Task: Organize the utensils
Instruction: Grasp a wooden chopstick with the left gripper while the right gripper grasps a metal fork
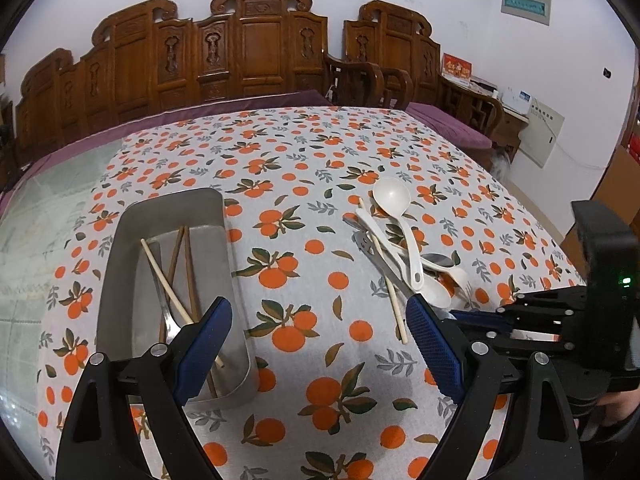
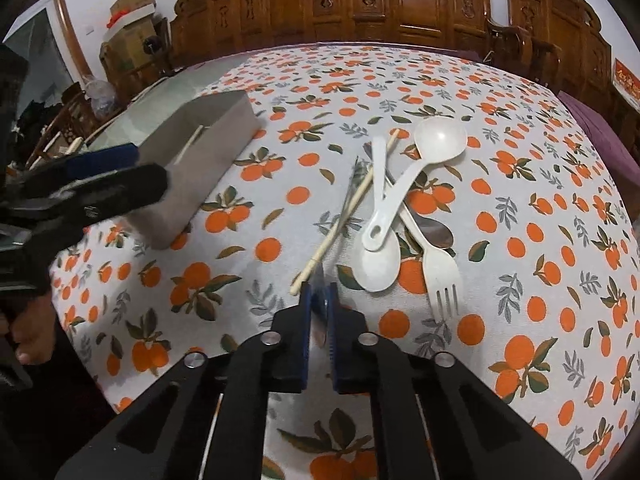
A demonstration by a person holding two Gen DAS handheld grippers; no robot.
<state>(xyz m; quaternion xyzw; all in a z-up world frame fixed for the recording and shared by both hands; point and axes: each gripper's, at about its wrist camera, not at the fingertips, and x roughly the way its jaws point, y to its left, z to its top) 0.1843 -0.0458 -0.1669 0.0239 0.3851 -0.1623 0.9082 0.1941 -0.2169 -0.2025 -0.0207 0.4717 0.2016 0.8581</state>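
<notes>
Your right gripper (image 2: 319, 300) has its jaws pressed nearly together, maybe pinching something thin and grey; I can't tell what. The loose chopstick (image 2: 344, 212) lies just ahead, long axis running up-right into the spoon pile (image 2: 400, 200). Left gripper (image 1: 318, 344) is spread wide, empty, beside the metal tray (image 1: 120, 248), which holds chopsticks and a fork.

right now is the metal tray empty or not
Not empty: the metal tray holds chopsticks and a fork.
</notes>
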